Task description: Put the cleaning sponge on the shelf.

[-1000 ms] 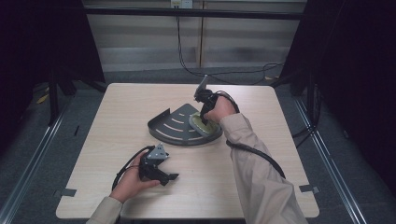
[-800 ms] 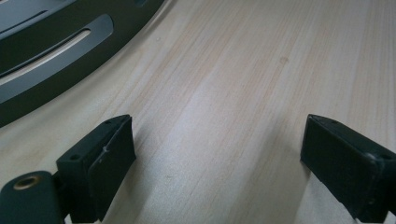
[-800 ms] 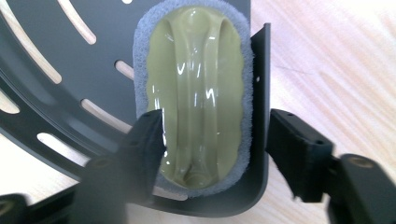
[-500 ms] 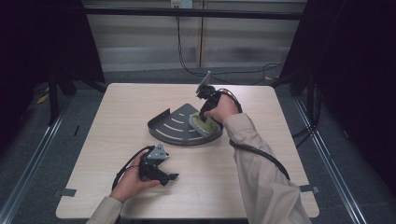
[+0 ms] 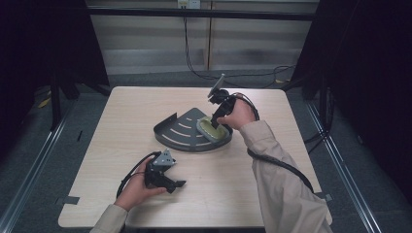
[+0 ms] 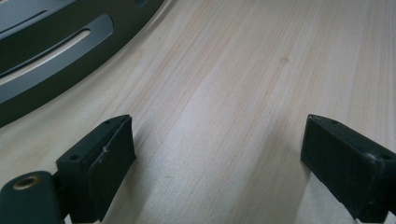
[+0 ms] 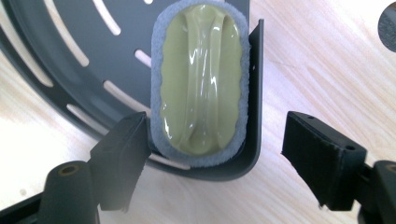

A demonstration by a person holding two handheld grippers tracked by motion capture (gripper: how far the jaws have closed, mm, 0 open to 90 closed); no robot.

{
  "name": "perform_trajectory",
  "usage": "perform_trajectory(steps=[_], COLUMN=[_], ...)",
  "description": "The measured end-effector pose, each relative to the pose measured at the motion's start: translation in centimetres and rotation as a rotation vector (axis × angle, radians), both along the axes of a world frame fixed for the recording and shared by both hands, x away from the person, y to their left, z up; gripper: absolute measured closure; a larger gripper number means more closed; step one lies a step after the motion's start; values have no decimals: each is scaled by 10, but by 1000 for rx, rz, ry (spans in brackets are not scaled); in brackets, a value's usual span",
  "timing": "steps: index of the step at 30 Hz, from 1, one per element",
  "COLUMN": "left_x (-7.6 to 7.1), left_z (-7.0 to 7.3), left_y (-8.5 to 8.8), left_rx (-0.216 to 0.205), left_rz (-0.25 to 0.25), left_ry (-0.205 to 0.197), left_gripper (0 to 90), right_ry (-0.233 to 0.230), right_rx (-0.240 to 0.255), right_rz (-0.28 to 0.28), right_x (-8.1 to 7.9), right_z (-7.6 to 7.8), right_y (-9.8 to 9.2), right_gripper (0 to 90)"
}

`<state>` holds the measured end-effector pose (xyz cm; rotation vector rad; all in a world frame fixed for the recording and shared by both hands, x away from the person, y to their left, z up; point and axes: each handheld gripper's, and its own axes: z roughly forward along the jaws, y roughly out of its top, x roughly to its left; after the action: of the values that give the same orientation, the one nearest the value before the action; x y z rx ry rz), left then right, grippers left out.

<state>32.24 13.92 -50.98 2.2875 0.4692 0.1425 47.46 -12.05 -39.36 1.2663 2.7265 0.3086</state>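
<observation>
Sponge lies in rack corner (placement looks done); right gripper just released, left gripper open, idle.

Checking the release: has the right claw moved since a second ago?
Yes. The right claw has lifted slightly off the green sponge in the dark corner rack; its jaws have just been opening and stand apart, nothing between them.

Desk bare left, front, far side of rack; rack wall hems sponge one side, blocks level approach.
</observation>
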Motion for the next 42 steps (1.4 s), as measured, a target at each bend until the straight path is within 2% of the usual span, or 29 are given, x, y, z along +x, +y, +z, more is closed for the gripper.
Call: perform_trajectory(steps=[7, 12, 22, 42], left_x=[0, 0, 0, 0], left_z=[0, 0, 0, -1], left_y=[0, 0, 0, -1], left_rx=[1, 2, 1, -3], left_rz=[2, 2, -1, 5], left_ry=[-3, -3, -1, -6], left_gripper=[94, 94, 93, 92], right_ry=[-1, 4, 15, 28], right_rx=[14, -4, 14, 63], right_rz=[7, 21, 22, 14], right_x=[-9, -15, -30, -63], right_z=[3, 4, 6, -8], right_y=[-8, -16, -31, -65], right_gripper=[213, 209, 197, 174])
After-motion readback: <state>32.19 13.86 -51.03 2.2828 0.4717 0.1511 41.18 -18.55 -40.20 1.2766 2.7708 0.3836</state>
